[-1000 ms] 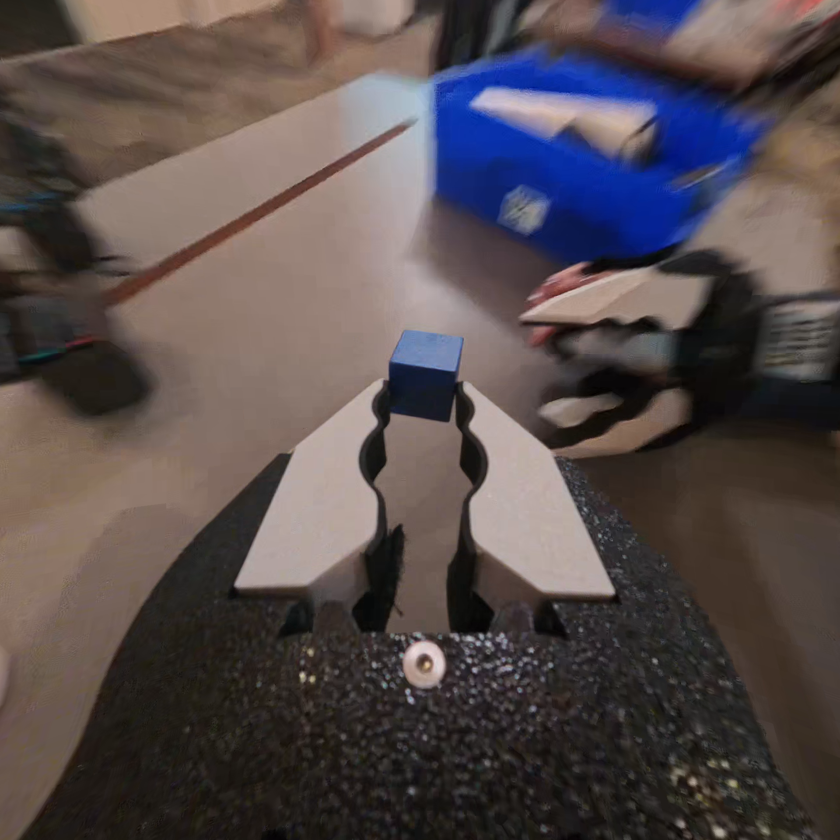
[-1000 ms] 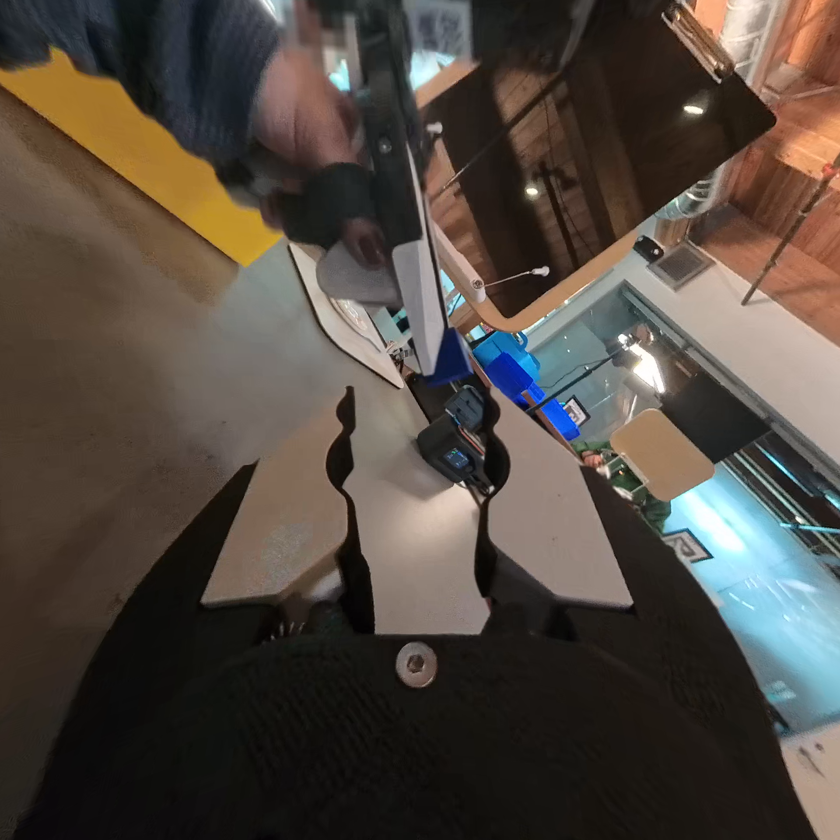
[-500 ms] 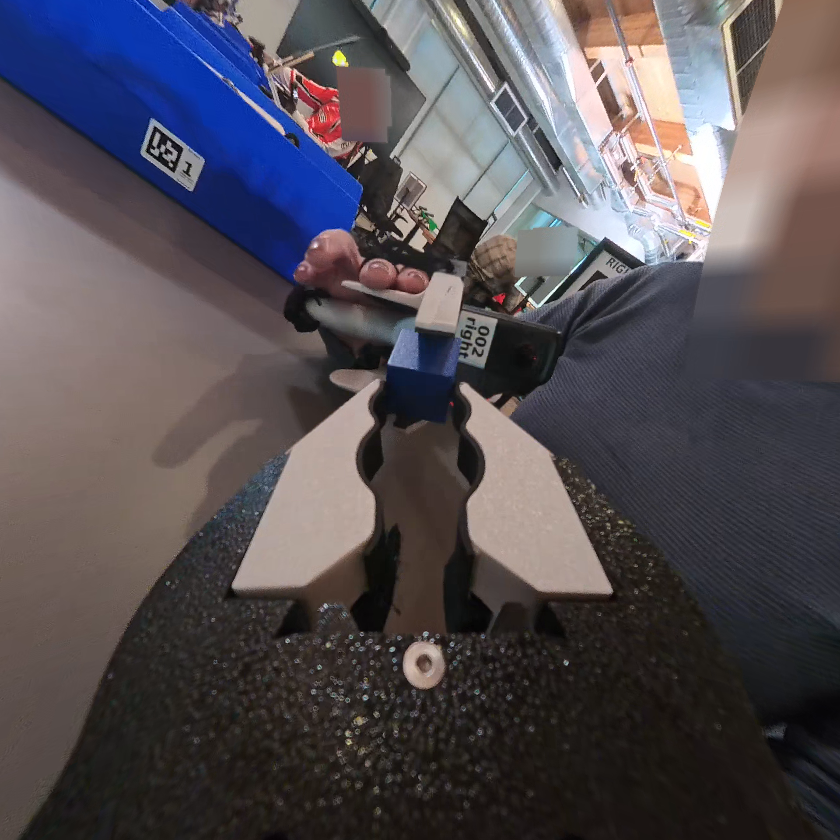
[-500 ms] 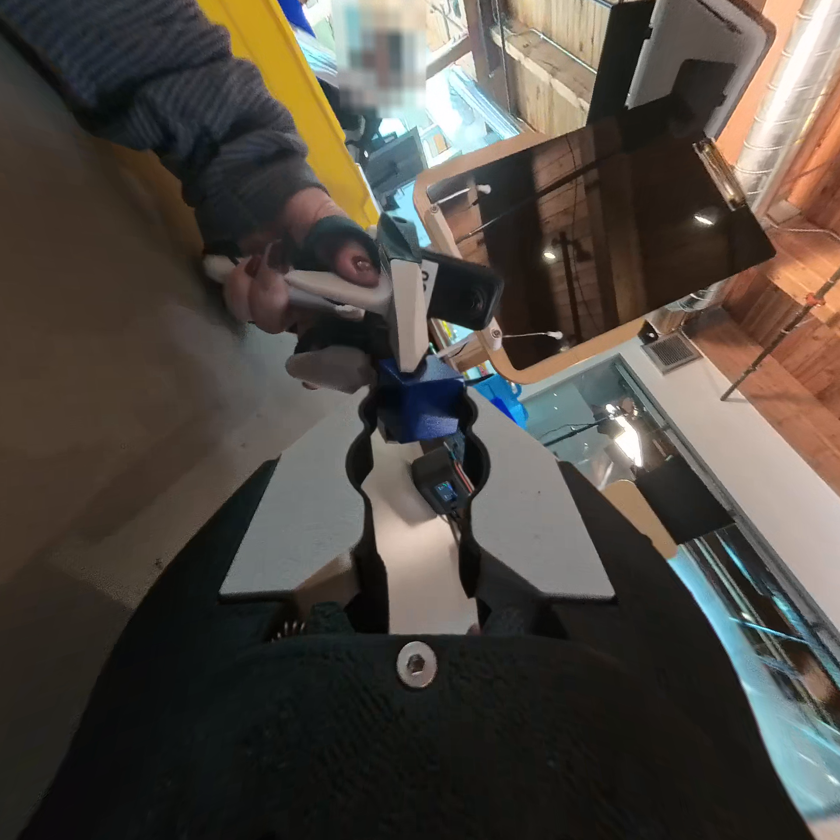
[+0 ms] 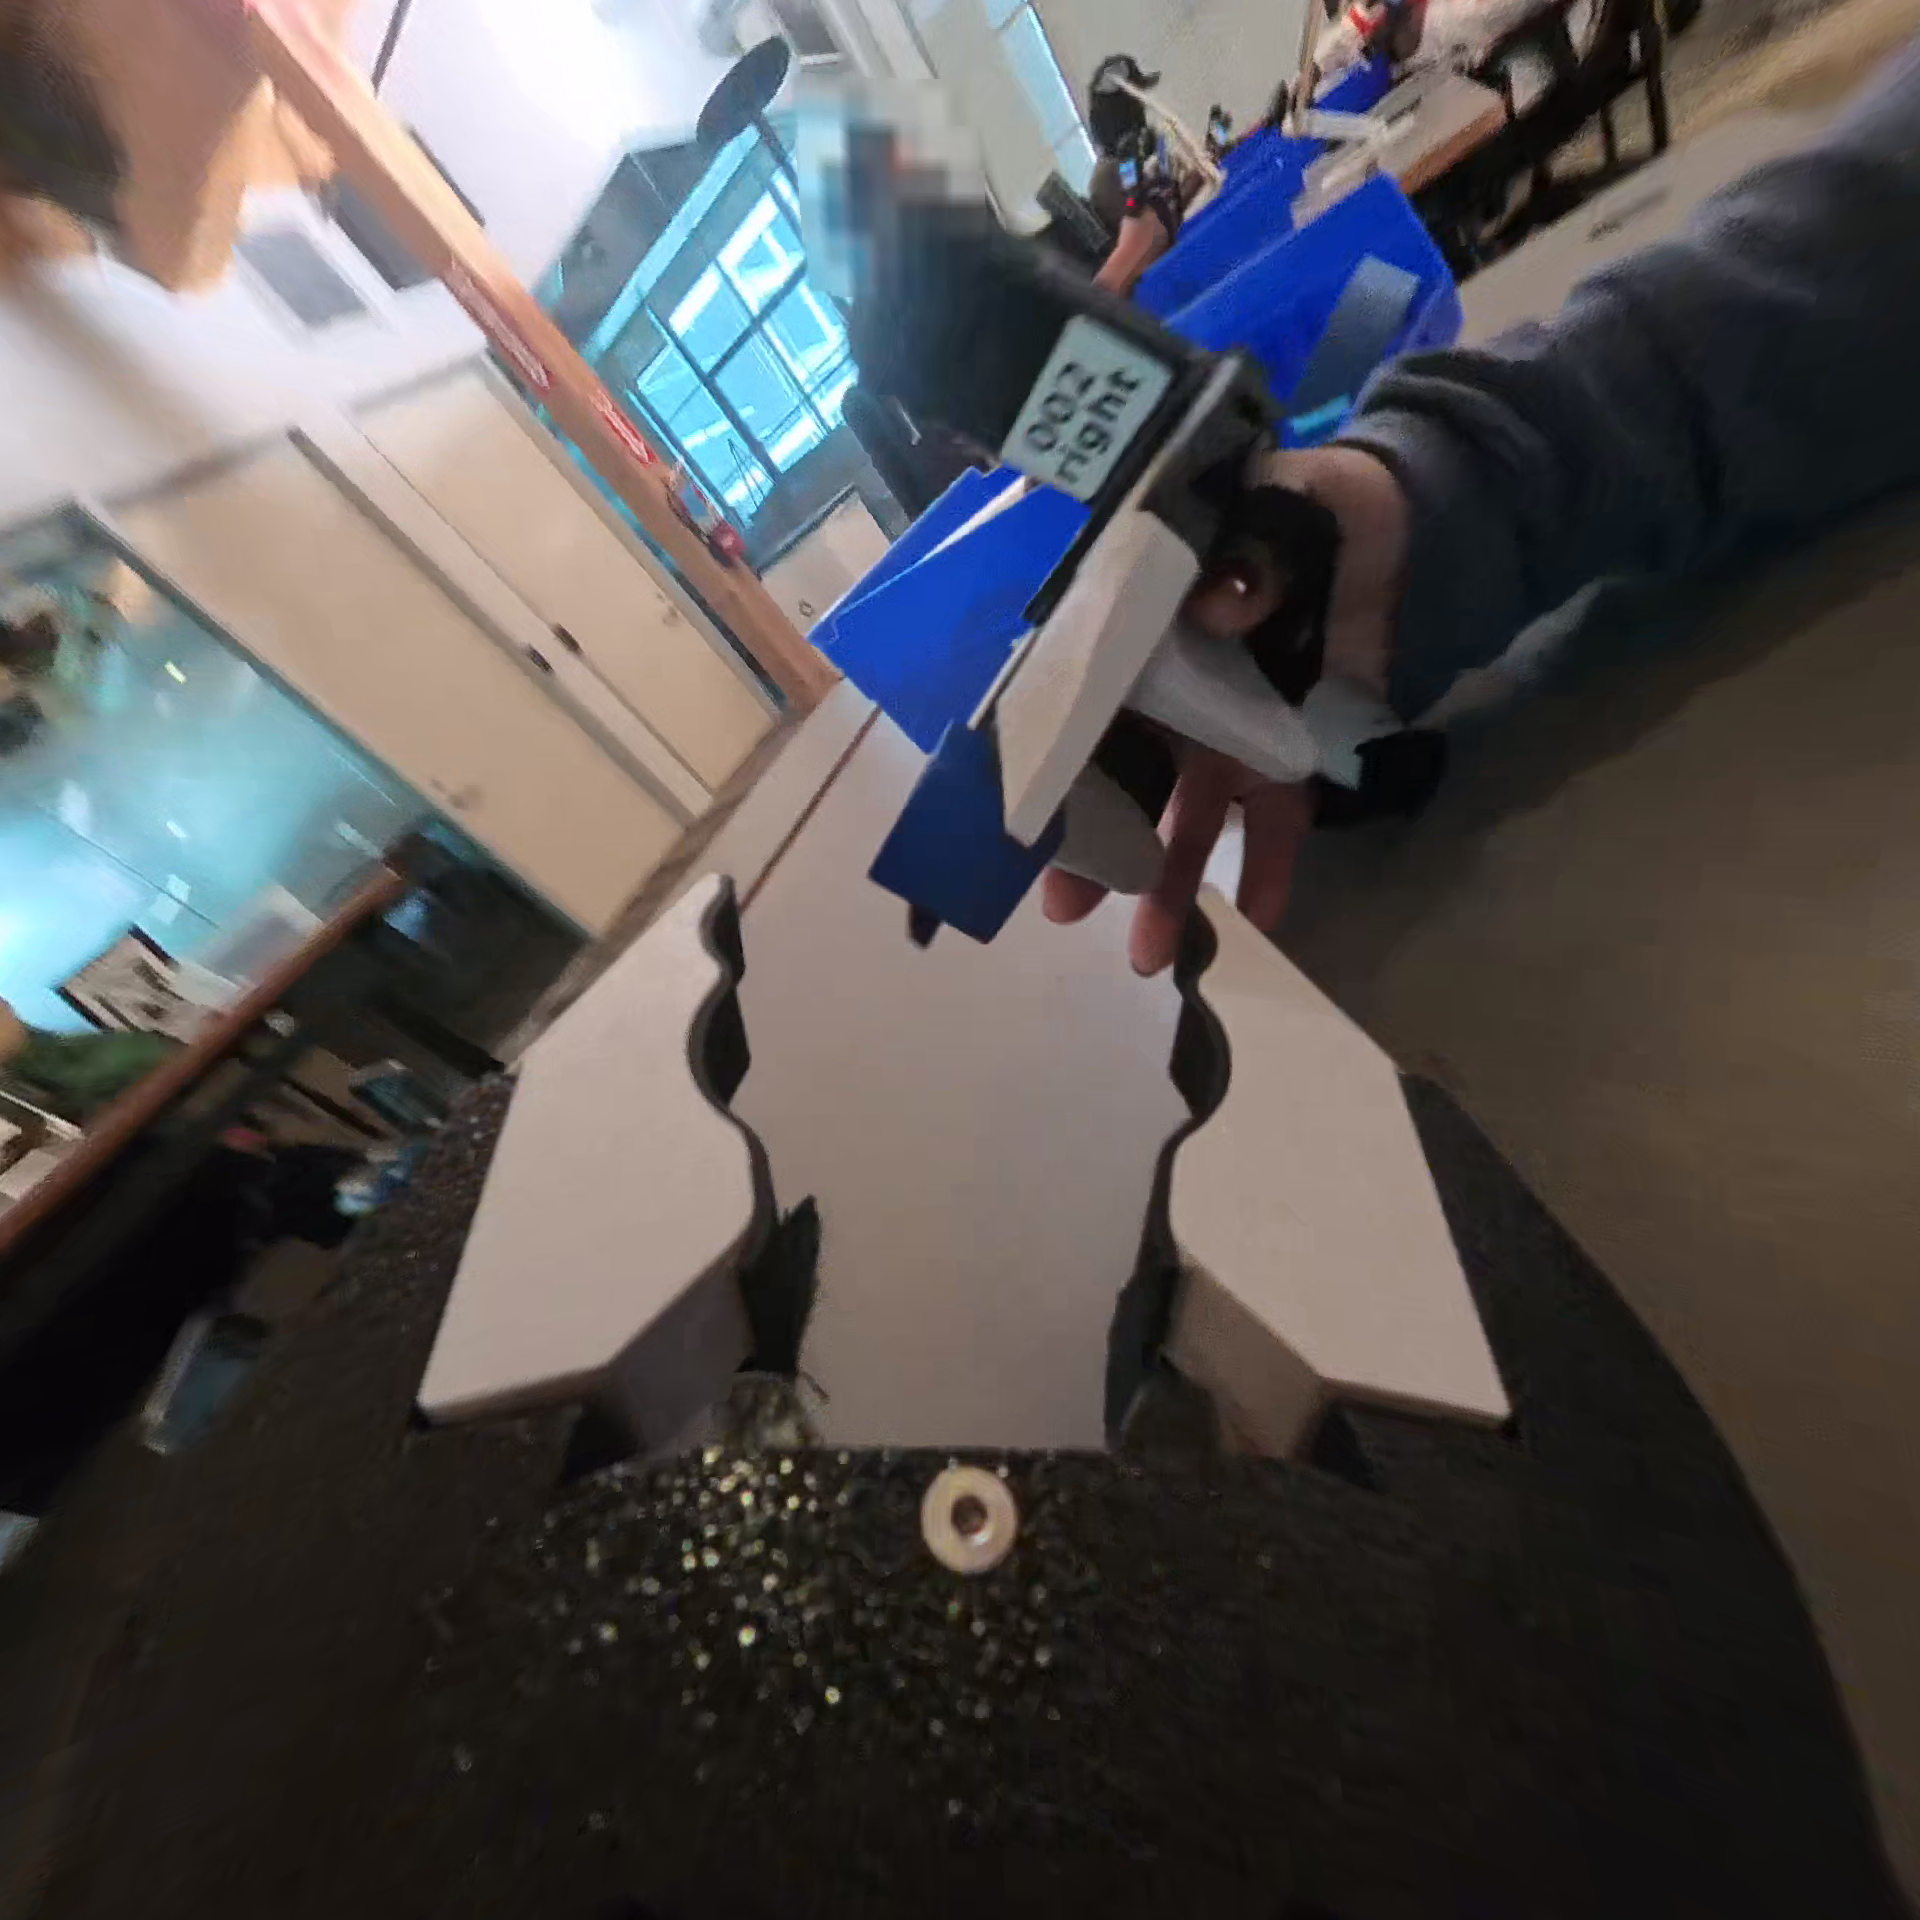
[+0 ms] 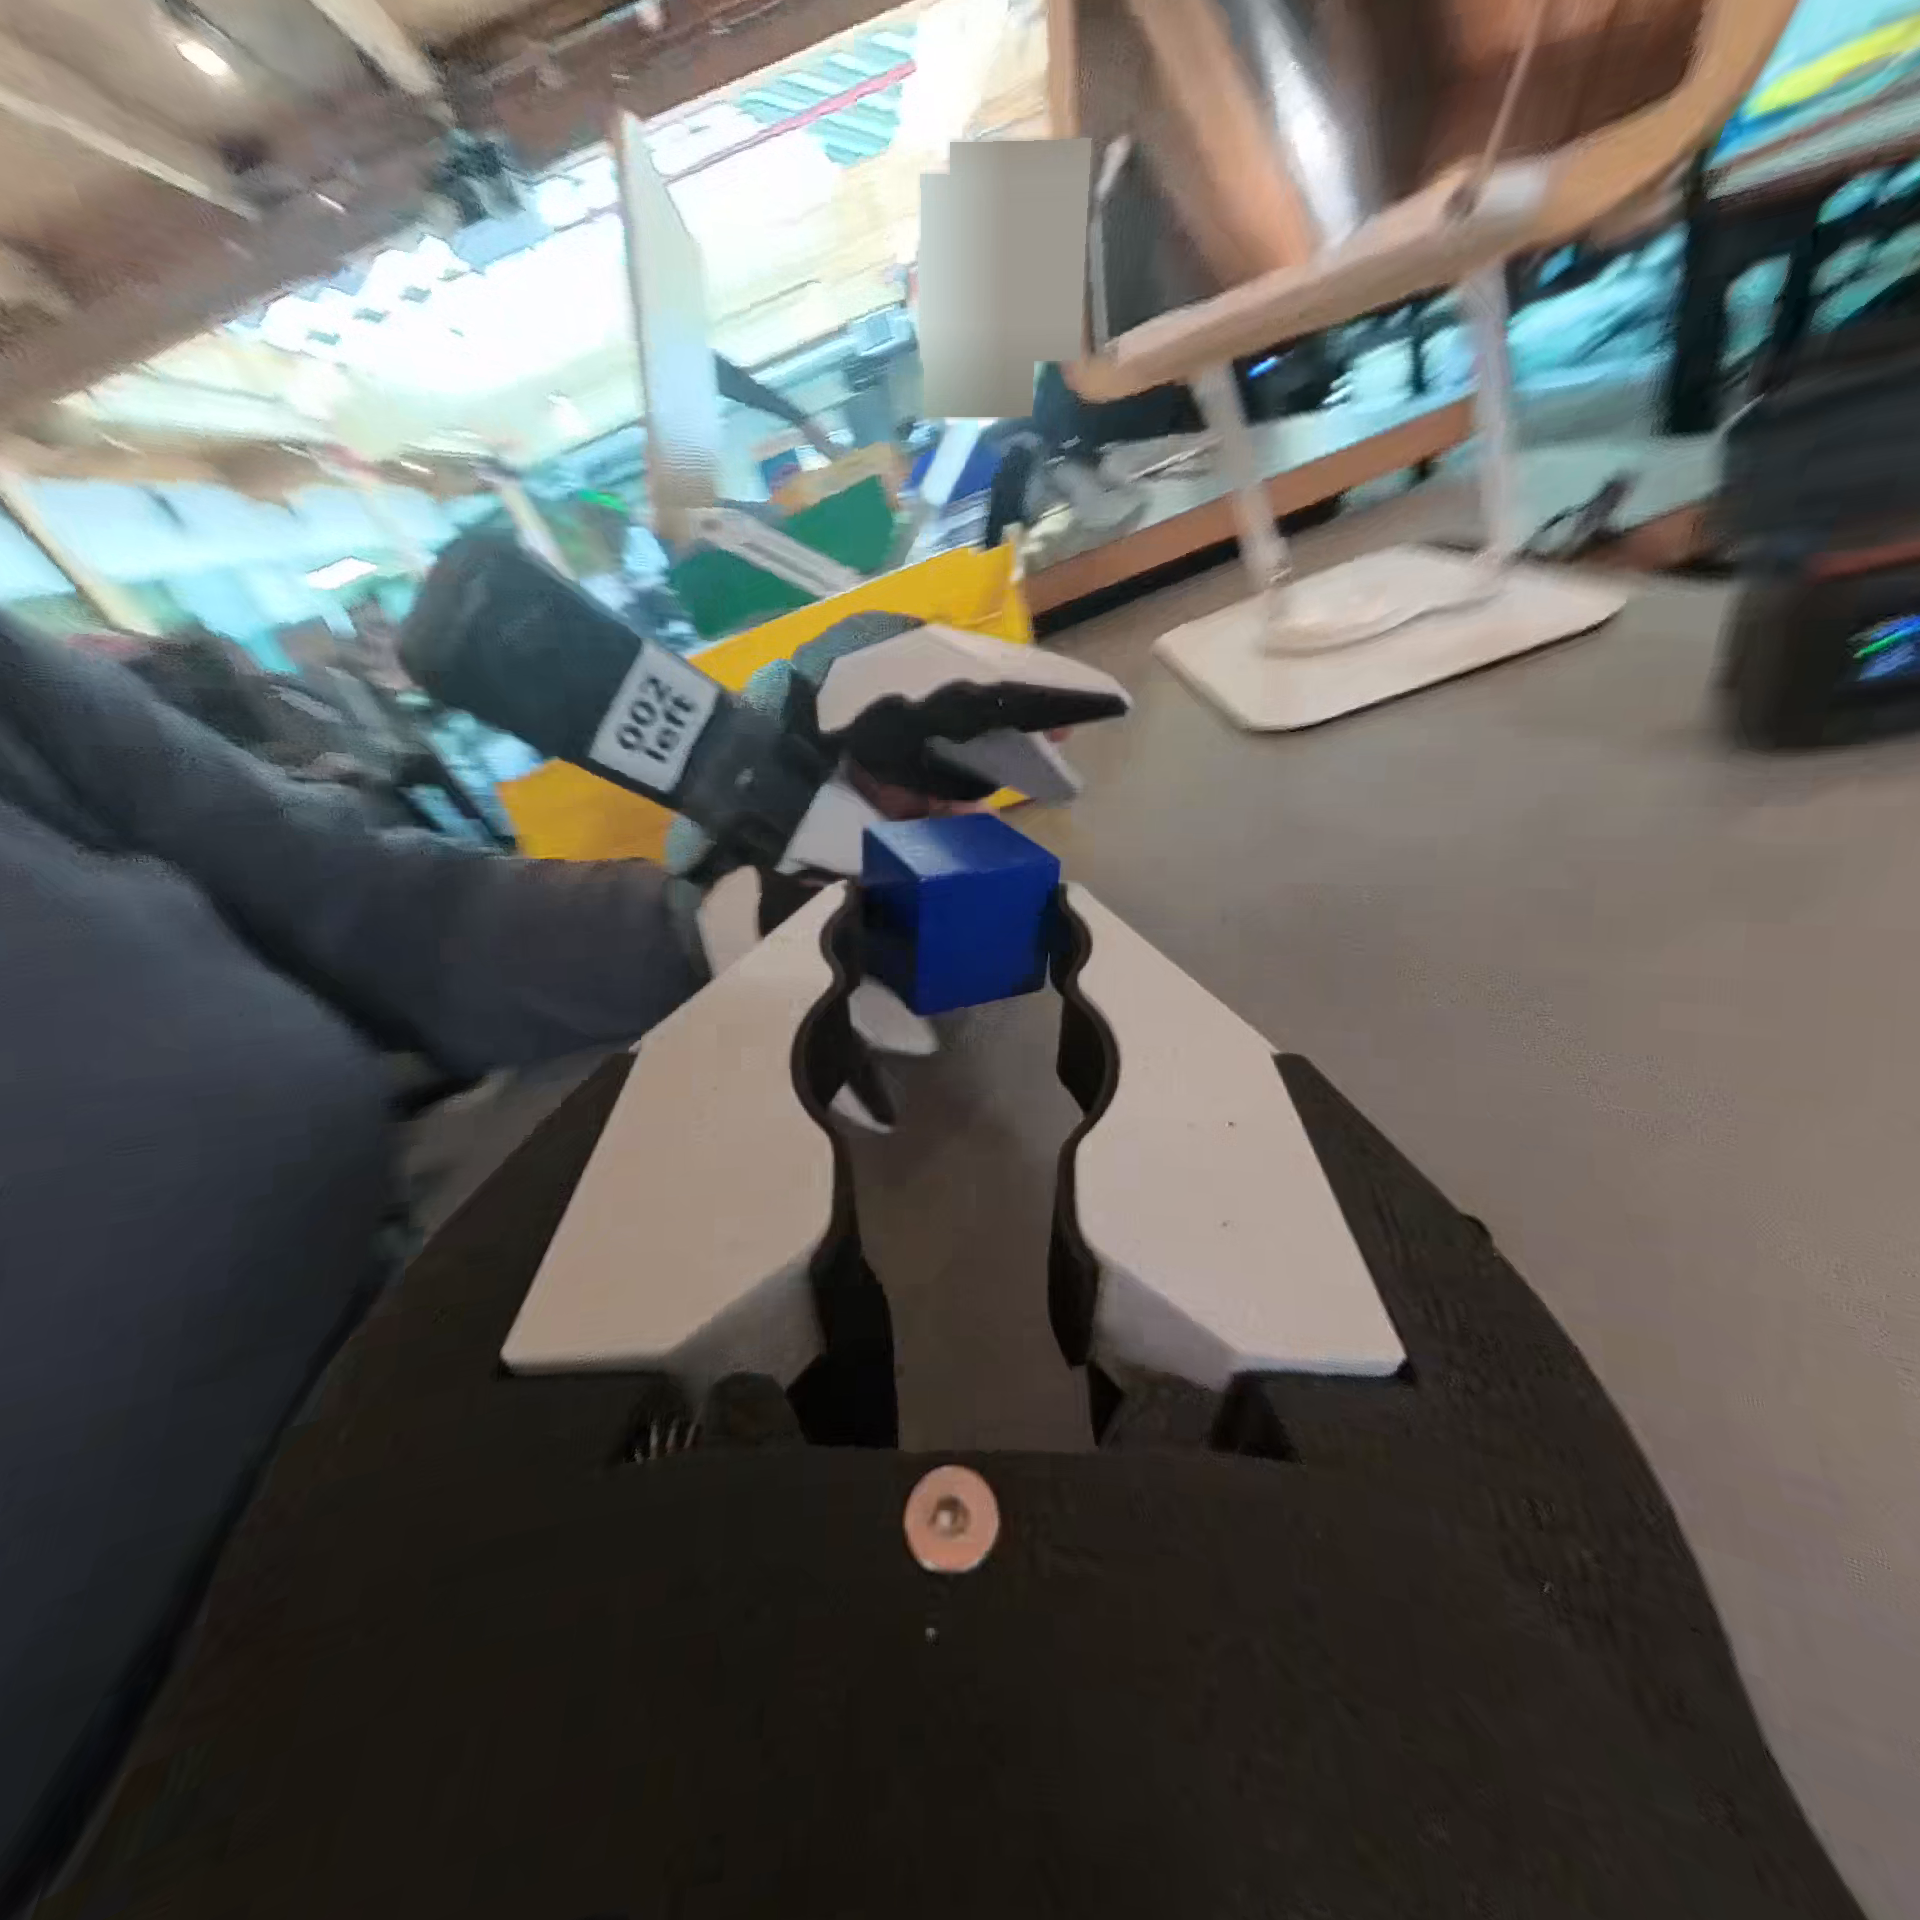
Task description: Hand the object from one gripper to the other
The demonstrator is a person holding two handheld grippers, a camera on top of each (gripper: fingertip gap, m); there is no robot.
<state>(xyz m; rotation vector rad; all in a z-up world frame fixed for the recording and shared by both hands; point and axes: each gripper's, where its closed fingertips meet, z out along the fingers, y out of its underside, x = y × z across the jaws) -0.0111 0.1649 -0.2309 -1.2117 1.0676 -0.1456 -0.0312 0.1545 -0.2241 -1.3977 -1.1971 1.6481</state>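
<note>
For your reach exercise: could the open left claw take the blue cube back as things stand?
Probably yes, but not freely: the left claw is open and empty with a clear gap ahead, yet the blue cube sits clamped in the right claw, which must release first.

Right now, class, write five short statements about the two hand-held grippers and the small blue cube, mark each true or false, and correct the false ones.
1. The small blue cube is clamped between the fingertips of the right gripper. True.
2. The left gripper is shut on the cube. False: its jaws stand wide apart with nothing between them.
3. The cube rests on the grey tabletop. False: it is held in the air above it.
4. In the left wrist view, a person's hand holds the other gripper, with a dark sleeve behind it. True.
5. The yellow bin lies behind the left gripper in the right wrist view. True.
</note>
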